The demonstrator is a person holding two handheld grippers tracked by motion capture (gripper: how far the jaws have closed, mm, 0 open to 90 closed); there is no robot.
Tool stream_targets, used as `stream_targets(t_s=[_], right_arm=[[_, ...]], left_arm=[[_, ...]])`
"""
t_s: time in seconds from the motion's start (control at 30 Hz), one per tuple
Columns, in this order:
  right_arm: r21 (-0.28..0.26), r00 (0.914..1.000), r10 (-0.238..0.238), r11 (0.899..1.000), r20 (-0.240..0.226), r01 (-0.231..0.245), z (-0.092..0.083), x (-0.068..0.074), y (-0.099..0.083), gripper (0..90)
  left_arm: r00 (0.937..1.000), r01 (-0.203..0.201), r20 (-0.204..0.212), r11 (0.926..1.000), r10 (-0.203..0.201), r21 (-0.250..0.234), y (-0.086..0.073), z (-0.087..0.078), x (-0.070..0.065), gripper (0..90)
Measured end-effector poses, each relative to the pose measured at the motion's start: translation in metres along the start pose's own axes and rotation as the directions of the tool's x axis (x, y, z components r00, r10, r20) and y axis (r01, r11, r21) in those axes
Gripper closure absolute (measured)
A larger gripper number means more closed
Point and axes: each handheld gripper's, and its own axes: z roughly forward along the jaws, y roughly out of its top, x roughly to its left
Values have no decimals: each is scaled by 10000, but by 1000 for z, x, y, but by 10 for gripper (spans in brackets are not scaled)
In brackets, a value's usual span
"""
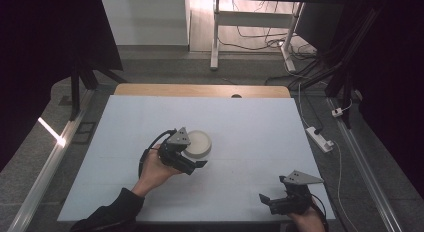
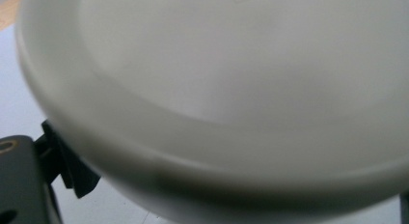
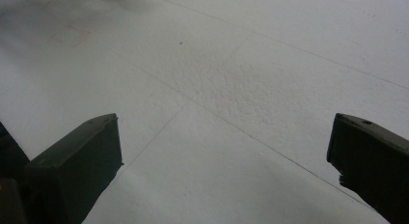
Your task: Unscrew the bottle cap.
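Note:
A white round bowl-like dish sits on the white table, left of centre. My left gripper is against its near-left side, one black jaw in front of the dish and the other behind the grey plate. In the left gripper view the dish looms very close between the wide-apart jaws, and its rim overlaps the left fingertip. Whether the jaws touch it is not visible. My right gripper rests low at the table's near right, open, pointing left. Bare table surface lies between its jaws.
The table's wooden back edge runs along the far side. A white power strip and cables lie on the floor to the right. White desk legs stand behind. Dark curtains hang at both sides.

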Motion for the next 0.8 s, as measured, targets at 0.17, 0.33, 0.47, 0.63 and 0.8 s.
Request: stream_targets(t_s=[0.17,0.33,0.47,0.63,0.8], right_arm=[[-71,9999,-95,9999,-39,95,0,1,1,0],[-356,9996,-244,9991,-172,238,-2,5,6,0],[-560,9988,-376,9978,-298,359,-2,10,11,0],[-818,9971,-460,9958,-613,409,-1,16,19,0],[-1304,9942,-532,9906,-930,408,-1,20,27,0]], left_arm=[[10000,26,32,10000,-26,-3,-1,1,1,74],[10000,-25,73,10000,25,2,-1,1,0,74],[10000,-9,87,10000,9,-15,-2,2,0,74],[9999,-8,113,10000,8,-21,-2,2,-1,74],[9999,-23,142,10000,24,-55,-2,3,-1,74]])
